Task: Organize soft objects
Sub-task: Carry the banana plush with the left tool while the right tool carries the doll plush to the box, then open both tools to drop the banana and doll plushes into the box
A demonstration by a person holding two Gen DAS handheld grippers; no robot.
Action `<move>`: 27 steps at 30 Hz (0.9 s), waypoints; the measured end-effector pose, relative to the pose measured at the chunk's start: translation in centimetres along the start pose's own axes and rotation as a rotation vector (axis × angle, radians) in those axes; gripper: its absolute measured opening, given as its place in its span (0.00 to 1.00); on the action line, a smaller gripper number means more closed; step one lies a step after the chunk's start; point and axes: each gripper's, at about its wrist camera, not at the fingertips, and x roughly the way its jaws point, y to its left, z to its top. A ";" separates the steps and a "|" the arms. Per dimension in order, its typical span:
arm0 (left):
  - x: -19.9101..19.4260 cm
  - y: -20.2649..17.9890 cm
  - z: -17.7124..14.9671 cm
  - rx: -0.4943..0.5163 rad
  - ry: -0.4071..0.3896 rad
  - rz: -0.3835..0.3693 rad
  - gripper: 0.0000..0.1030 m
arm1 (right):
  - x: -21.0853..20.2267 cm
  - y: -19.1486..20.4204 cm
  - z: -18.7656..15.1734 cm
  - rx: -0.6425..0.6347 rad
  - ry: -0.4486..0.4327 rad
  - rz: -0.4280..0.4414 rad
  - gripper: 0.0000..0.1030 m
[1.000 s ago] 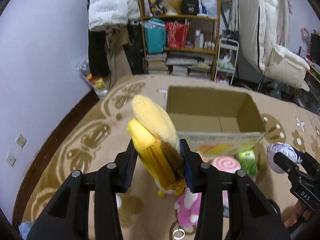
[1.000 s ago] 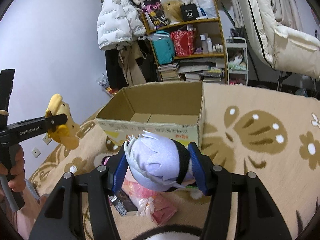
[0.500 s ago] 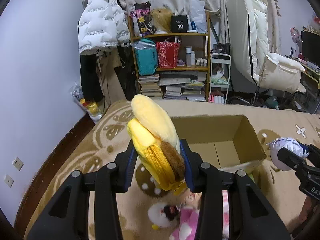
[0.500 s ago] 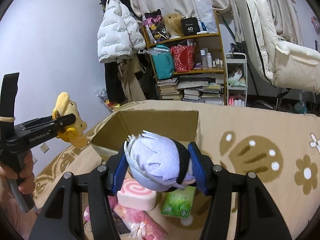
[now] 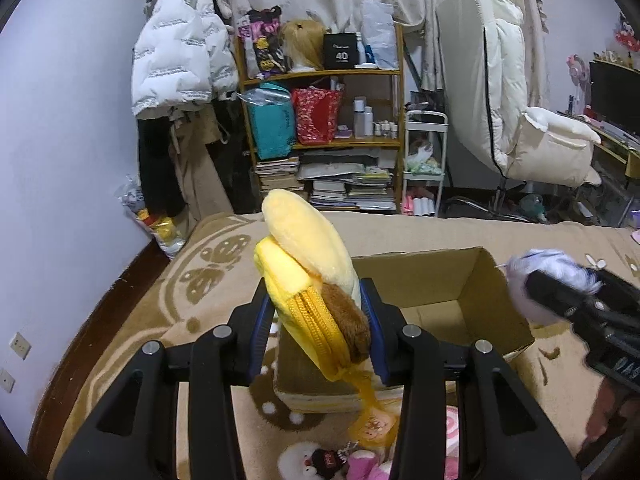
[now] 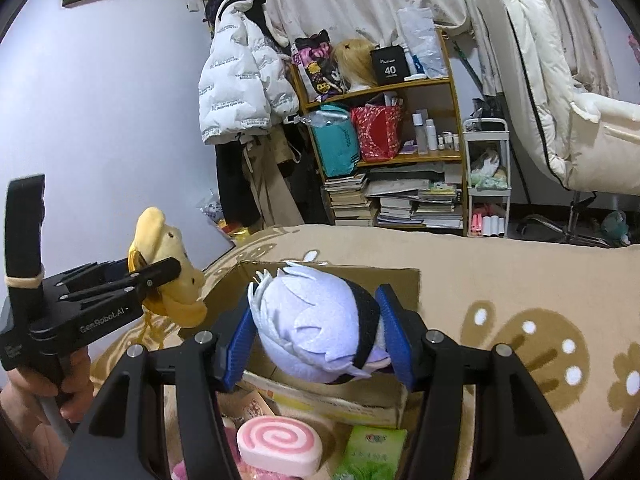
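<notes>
While the left claw (image 5: 316,322) pinched a banana plush (image 5: 308,280), the cardboard box (image 5: 448,300) sat just beyond it. The right claw (image 6: 316,334) gripped a lavender plush (image 6: 316,328).

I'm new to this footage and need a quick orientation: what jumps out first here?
A yellow banana plush is clamped in the left gripper and a pale lilac plush head in the right gripper, both held over an open cardboard box on the patterned rug.
</notes>
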 end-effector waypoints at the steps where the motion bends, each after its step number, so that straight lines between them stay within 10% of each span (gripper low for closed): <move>1: 0.3 -0.1 0.1 0.001 0.002 -0.010 0.39 | 0.4 0.1 -0.1 -0.004 0.006 0.000 0.59; 14: 3.8 -1.2 -0.9 0.001 0.089 -0.114 0.40 | 3.8 -0.3 -1.2 -0.020 0.090 -0.005 0.60; 27: 6.8 -1.4 -2.5 0.009 0.217 -0.043 0.58 | 4.1 -0.2 -1.0 -0.018 0.097 0.009 0.63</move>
